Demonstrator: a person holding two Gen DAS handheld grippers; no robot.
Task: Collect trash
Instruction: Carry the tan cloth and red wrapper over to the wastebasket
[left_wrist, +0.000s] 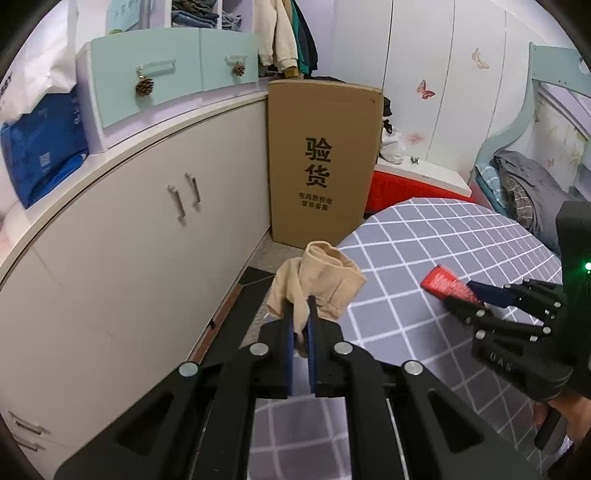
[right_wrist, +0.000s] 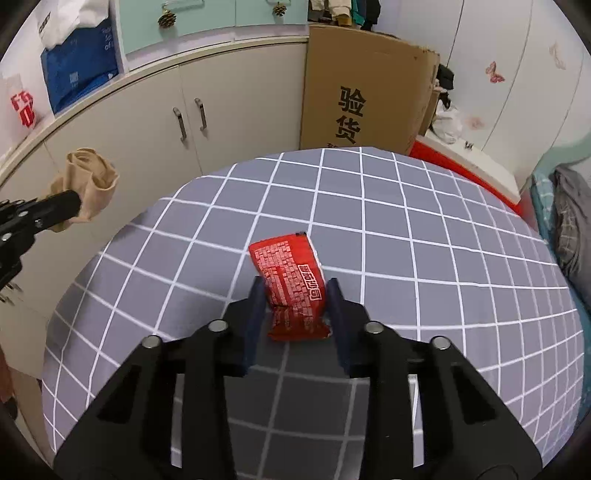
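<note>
Two claws angle downward over the grey checked table (right_wrist: 406, 229). Left claw (left_wrist: 302, 301), off the table's left edge, is pinching a crumpled beige sock (left_wrist: 321, 280) clear of the surface. Right claw (right_wrist: 295, 288) straddles a creased red wrapper (right_wrist: 291, 280) with white print lying mid-table; whether its pads press it I cannot tell.

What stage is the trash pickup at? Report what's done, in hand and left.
Done: the left hand-held gripper is shut on the beige cloth and holds it off the checked table cover.

In hand: the right hand-held gripper straddles the red wrapper, jaws close against its sides; a firm pinch is not evident.

Left: lifting the wrapper and dropping both items; no bin is in view.
</note>
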